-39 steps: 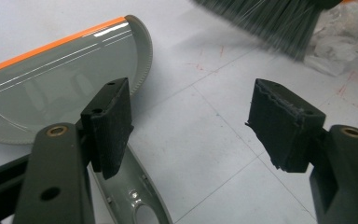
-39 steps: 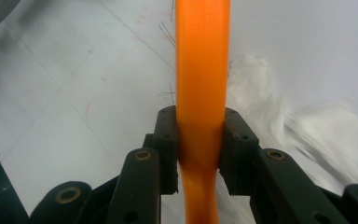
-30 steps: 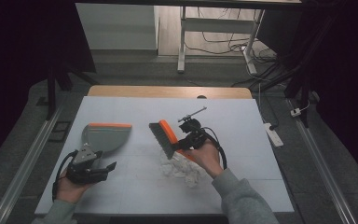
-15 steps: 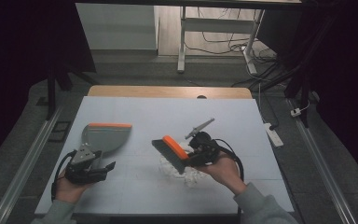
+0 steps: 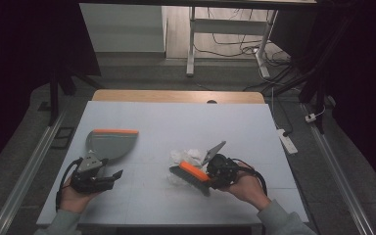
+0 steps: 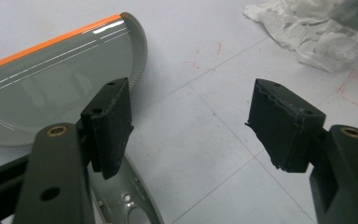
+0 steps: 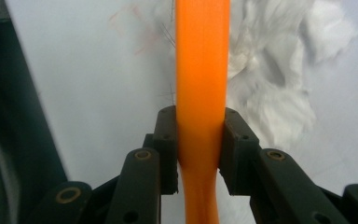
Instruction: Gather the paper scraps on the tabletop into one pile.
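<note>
A table (image 5: 176, 117) fills the middle of the high view. A dustpan (image 5: 111, 143) lies at centre left on it. Just below the dustpan sits the left gripper (image 5: 108, 177), near the lower left. Right of centre lies crumpled paper (image 5: 186, 156), with a hand brush (image 5: 192, 174) just below it, touching it. The right gripper (image 5: 210, 177) sits at the brush's right end.

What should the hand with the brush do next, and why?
Probably sweep the brush leftward through the crumpled paper toward the dustpan. The right gripper is shut on the brush's orange handle, the paper lies beside the bristles, and the dustpan lies well off to the left.
</note>
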`<state>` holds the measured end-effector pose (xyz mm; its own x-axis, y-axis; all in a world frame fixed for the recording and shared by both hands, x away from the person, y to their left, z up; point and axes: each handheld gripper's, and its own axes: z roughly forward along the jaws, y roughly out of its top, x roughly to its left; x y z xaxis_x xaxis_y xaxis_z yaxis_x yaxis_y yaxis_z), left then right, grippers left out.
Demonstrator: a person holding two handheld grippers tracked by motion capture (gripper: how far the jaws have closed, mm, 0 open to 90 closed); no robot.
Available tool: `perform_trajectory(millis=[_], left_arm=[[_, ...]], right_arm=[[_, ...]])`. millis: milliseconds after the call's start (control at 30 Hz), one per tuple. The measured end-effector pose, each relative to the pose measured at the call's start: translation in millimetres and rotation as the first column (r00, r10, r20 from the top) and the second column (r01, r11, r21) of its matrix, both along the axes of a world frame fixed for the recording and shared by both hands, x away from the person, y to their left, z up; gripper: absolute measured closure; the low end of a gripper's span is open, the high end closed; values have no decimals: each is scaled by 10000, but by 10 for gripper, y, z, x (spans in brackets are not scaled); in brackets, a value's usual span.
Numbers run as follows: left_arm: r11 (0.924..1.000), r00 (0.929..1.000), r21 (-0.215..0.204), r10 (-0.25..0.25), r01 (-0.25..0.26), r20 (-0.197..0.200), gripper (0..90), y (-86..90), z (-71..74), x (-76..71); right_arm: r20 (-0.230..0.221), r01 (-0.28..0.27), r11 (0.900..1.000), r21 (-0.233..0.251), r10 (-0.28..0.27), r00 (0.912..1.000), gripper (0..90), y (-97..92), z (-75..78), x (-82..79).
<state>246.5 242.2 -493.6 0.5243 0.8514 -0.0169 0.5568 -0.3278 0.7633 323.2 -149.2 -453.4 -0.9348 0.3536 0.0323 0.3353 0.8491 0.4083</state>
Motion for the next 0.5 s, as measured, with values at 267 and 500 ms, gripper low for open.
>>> perform_trajectory(millis=[267, 500], left_arm=[[9999, 10000, 123, -28, 28, -58, 313, -34, -12, 9], [9999, 9999, 100, -114, 114, -44, 313, -73, -3, 23]], right_arm=[[462, -30, 9908, 1357, -33, 9989, 707, -121, 241, -101], [851, 753, 9712, 2262, -968, 9917, 707, -373, 470, -85]])
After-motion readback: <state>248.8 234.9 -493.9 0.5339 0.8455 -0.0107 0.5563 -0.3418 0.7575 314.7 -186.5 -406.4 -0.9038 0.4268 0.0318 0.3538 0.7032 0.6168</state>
